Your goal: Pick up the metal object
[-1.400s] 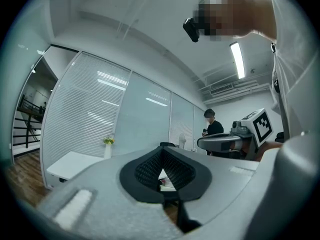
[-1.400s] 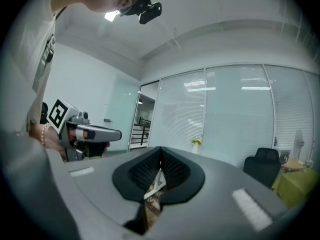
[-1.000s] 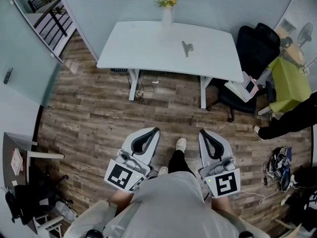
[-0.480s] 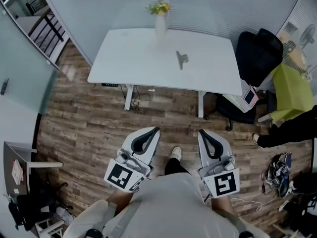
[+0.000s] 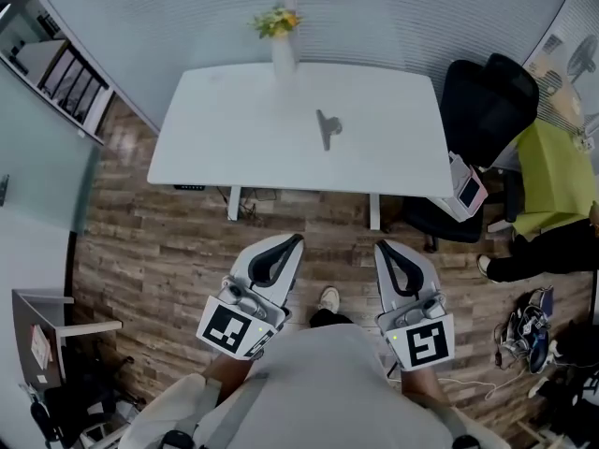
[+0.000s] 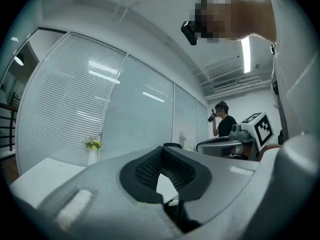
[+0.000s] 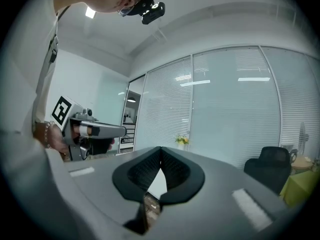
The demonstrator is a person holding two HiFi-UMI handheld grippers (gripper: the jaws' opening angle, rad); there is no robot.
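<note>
Metal object lies flat on the white worktop, a little right of its middle, with bare surface all round it and nothing touching it. A white vase of yellow flowers stands upright at the far edge of the worktop, well apart from the object.

Both tongs are held low and close to the person's body, over the wooden floor and well short of the worktop's near edge. The left tongs are pressed together: their tips meet and nothing sits between them. The right tongs are pressed together as well, tip against tip, and they too grip nothing. The two point forward toward the worktop, side by side, with the person's shoe on the floor between them. Each carries its marker cube at the rear end, the left one and the right one.

A black office chair stands at the worktop's right end. Beyond it is a piece of green furniture, and below that a second person in black shows at the picture's right edge. A glass wall with blinds runs behind the worktop.
</note>
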